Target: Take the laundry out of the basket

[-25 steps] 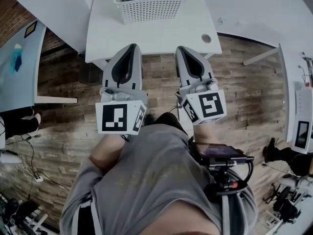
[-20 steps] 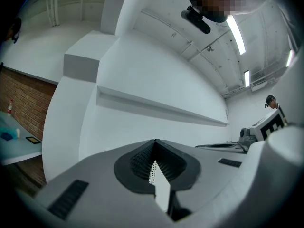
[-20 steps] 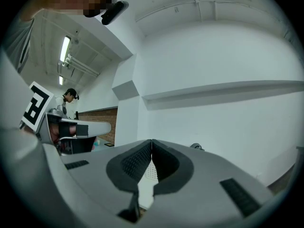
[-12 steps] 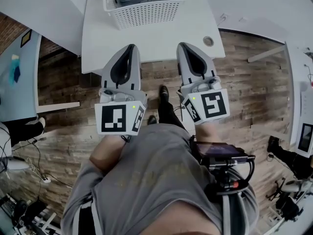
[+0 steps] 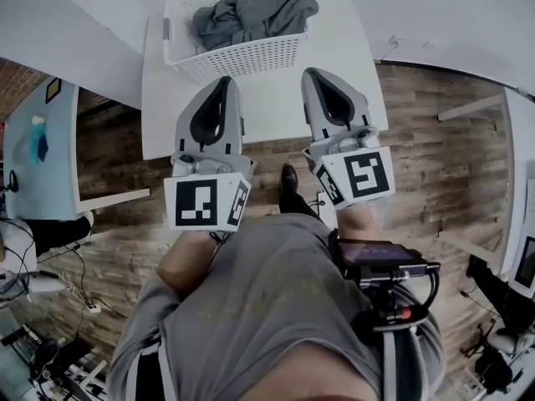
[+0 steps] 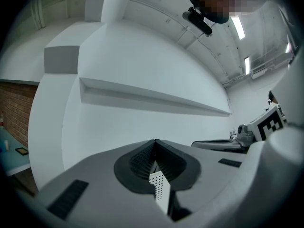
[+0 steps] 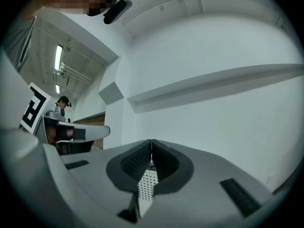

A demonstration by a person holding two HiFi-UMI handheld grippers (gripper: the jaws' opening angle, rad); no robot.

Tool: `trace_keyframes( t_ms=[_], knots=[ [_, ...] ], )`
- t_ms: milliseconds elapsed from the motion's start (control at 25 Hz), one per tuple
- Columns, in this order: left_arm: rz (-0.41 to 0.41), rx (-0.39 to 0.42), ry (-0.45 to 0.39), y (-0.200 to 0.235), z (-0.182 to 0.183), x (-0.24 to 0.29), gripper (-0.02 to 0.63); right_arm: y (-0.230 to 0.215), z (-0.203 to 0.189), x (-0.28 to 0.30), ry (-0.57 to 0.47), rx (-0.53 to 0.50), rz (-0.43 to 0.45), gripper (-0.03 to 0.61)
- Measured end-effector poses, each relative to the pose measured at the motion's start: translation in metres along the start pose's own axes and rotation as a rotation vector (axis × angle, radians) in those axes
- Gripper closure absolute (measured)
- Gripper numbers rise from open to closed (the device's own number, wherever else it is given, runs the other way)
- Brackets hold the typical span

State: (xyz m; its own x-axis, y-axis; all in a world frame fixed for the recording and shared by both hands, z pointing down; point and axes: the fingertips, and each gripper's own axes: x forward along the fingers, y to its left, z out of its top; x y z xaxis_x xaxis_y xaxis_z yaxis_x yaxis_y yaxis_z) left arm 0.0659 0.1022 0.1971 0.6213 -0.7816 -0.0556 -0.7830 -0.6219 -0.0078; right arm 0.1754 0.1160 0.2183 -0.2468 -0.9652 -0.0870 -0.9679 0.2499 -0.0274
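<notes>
left claw and right claw both closed, empty, near white basket of grey laundry on counter.

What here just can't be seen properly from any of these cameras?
- Laundry: the head view shows one bunched grey heap; the number of pieces is unclear.
- Basket: its bottom is hidden under the laundry in the head view.
- Left gripper view: the shut left claw hides all but a sliver of basket; no laundry shows.
- Right gripper view: the right claw does the same.
</notes>
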Motion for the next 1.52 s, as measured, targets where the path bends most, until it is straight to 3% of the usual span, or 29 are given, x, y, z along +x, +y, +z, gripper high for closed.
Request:
trace_keyframes(
  t_ms=[480, 960, 1520],
  knots=[
    [0.020, 0.051, -0.015, -0.010, 0.008, 0.089, 0.606, -0.072, 0.010, 0.055, -0.053, 0.023, 0.043, 0.571],
    [0.112, 0.035, -0.020, 0.048, -0.001, 0.101, 0.606, -0.056, -0.003, 0.114, -0.038, 0.022, 0.113, 0.571],
    [0.132, -0.046, -0.019, 0.135, -0.011, 0.161, 0.606, -0.043, -0.027, 0.219, 0.056, -0.019, 0.159, 0.571]
  ],
)
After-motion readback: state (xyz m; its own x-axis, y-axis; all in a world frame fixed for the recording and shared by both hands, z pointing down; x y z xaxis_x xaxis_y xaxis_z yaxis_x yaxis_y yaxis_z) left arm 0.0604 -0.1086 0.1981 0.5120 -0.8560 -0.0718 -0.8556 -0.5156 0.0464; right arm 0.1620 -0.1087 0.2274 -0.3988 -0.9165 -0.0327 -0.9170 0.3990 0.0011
